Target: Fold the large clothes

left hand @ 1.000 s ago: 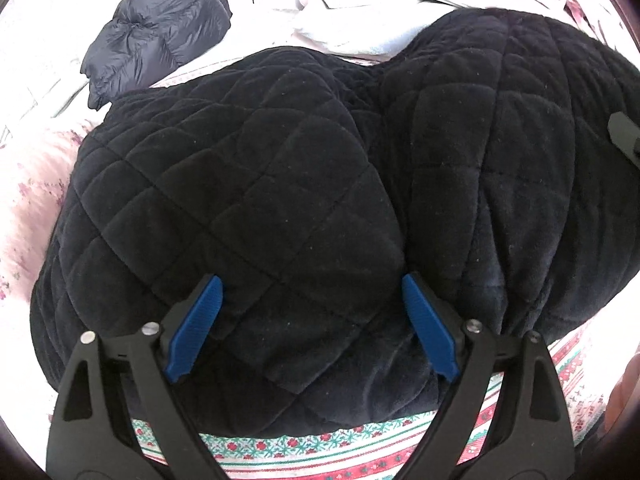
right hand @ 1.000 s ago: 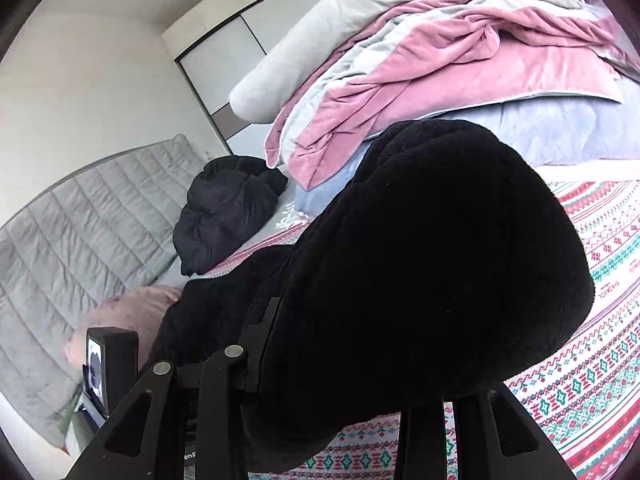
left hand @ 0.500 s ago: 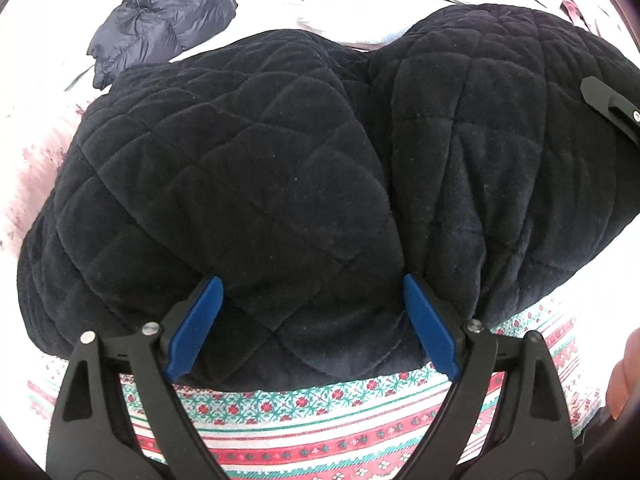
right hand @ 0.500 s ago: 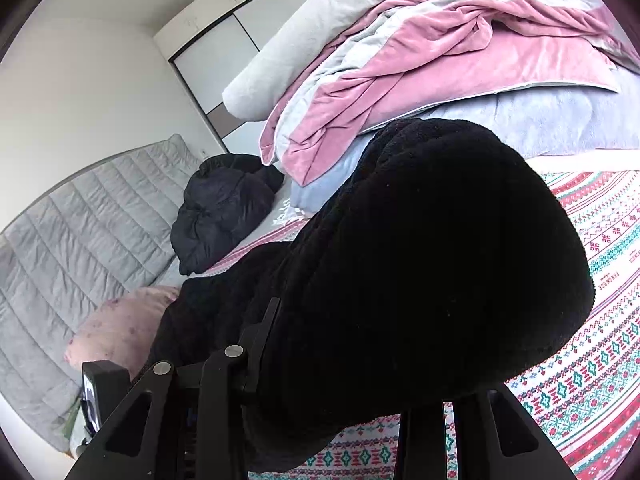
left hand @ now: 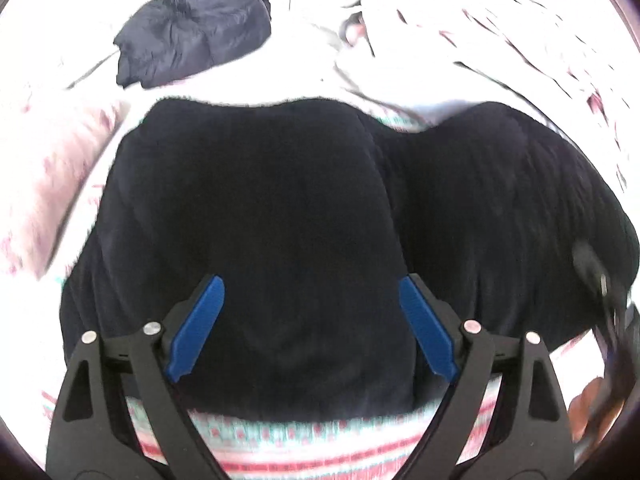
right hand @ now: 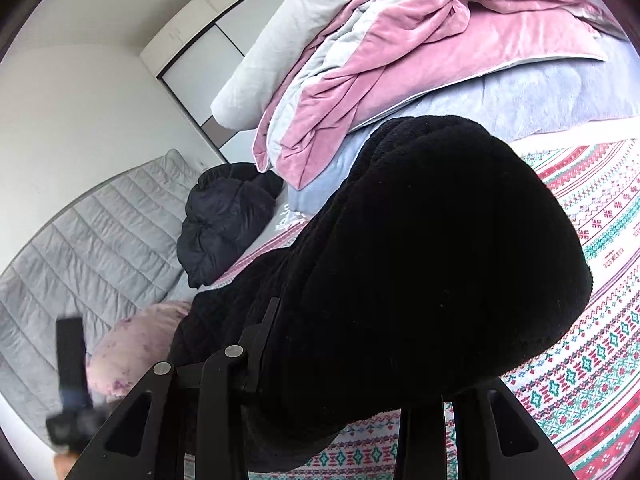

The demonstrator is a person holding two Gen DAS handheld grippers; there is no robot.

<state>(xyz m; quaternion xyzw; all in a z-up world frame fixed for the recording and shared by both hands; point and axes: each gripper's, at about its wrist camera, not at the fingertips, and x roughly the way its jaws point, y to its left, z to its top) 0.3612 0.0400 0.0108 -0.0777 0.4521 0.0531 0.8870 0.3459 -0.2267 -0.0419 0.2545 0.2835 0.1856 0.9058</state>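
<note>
I see a bed with a patterned sheet, pink blanket heaped at its far edge. My right gripper, tilted down, pinches the black quilted garment mid-bed; my left gripper hangs above it, blue pads wide, empty.

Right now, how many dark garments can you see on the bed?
2. The black quilted garment lies nearest, its bunched end clamped in the right gripper. The dark puffer jacket sits farther back, near the grey headboard. Others may be hidden under the piled bedding.
</note>
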